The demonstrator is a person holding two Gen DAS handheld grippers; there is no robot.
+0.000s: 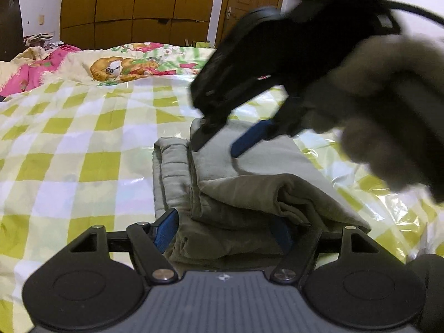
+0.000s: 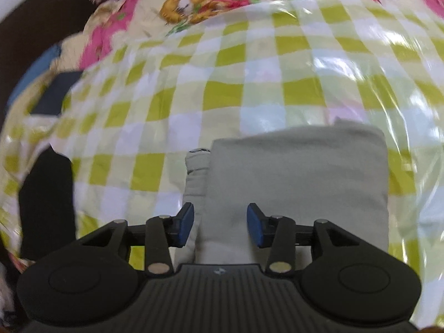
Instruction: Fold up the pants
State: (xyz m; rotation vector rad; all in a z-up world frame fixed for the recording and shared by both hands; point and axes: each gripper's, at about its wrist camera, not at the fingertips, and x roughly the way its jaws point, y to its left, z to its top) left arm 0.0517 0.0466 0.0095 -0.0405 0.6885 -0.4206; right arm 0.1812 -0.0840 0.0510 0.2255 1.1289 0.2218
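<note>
Left wrist view, item one: pants (image 1: 236,194), grey-green, folded into a compact stack on the bed (image 1: 83,138), which wears a green-and-white checked cover under clear plastic. The stack lies at centre, its ribbed waistband edge at 9 o'clock of the folded panel.

Item two: left hand-held gripper (image 1: 224,233), jaws standing wide, straddling the near end of the stack at 6 o'clock; the left pad is clear of the cloth, while the right pad is half hidden behind a fold, so contact there cannot be told.

Item three: right hand-held gripper (image 1: 215,143), at 12 o'clock of the stack, held by a gloved hand (image 1: 388,116), tips down on the top layer, jaws parted, nothing pinched.

Right wrist view: right hand-held gripper (image 2: 220,226) released, pads apart above the flat top panel of the pants (image 2: 299,183).

Step judged: folding looks nearly done; remaining work appears to be pressing flat and squaring edges. The next move would call for light downward smoothing without dragging the layers.

View differences: only the left view shows the layered near edge and the wardrobe (image 1: 133,8); only the right view shows the square far corners.
</note>
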